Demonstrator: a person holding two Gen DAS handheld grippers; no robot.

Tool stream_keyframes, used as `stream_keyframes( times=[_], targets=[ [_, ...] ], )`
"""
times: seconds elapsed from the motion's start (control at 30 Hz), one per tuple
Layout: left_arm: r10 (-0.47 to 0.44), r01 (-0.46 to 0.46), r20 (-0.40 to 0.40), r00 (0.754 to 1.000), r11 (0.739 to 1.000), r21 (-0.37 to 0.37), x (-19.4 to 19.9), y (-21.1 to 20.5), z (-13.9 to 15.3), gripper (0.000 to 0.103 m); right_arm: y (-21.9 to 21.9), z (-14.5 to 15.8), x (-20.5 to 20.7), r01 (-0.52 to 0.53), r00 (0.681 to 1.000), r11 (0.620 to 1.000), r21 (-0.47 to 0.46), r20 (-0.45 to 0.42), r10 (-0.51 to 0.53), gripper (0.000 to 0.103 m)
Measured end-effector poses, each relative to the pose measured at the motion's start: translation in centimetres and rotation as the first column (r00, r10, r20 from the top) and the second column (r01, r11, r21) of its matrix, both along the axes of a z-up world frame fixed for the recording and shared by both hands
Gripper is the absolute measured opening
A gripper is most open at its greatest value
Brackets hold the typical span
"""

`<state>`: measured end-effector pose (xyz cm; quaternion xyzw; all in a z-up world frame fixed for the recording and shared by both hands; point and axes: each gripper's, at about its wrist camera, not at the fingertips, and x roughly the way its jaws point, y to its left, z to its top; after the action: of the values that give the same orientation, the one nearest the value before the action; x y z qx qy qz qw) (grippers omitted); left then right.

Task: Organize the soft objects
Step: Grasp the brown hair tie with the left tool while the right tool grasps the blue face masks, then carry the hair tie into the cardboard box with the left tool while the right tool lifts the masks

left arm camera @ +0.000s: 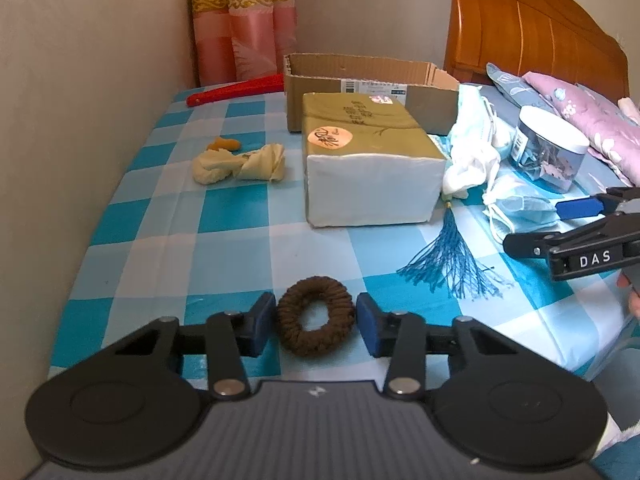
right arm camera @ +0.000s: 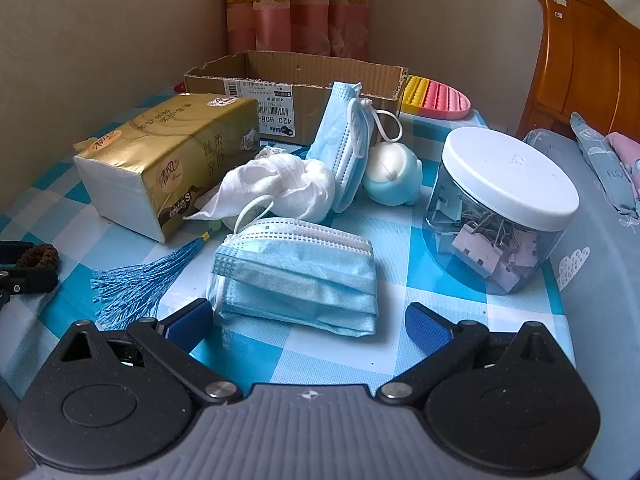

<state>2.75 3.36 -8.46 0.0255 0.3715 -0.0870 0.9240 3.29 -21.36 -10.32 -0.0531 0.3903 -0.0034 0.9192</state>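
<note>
The left tongs (left arm camera: 316, 322) stand apart with the brown scrunchie (left arm camera: 316, 316) lying on the checked counter (left arm camera: 160, 220) between the pads, squared up for a pinch. The right tongs (right arm camera: 308, 320) gape wide just short of a folded mask (right arm camera: 296, 280), likely next for the box (right arm camera: 296, 80) behind.

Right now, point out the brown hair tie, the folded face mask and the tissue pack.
brown hair tie (left arm camera: 316, 316): left wrist view, right side of ring.
folded face mask (right arm camera: 296, 276): right wrist view, pleated top.
tissue pack (left arm camera: 372, 196): left wrist view, white end face.
</note>
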Motion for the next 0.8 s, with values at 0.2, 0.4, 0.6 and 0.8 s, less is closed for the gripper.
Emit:
stream_keyframes(
  times=[0.2,0.4,0.6,0.8],
  targets=[
    [0.009,-0.009,0.001,1.0,1.0,-0.004,0.1,0.0,0.0,0.043,0.2,0.1,0.7,-0.003,1.0,1.0,0.003,-0.013,0.003,0.103],
    [0.011,-0.011,0.003,1.0,1.0,-0.006,0.0,0.0,-0.1,0.043,0.5,0.3,2.5,-0.021,0.999,0.999,0.029,-0.026,0.022,0.103],
    [0.01,-0.01,0.001,1.0,1.0,-0.006,0.2,0.0,0.0,0.043,0.8,0.5,4.1,0.008,0.999,0.999,0.05,-0.05,-0.006,0.103],
    [-0.002,0.002,-0.009,1.0,1.0,-0.003,0.4,-0.2,0.1,0.042,0.9,0.9,3.8,0.033,0.998,0.999,0.013,-0.058,-0.032,0.089]
  ],
)
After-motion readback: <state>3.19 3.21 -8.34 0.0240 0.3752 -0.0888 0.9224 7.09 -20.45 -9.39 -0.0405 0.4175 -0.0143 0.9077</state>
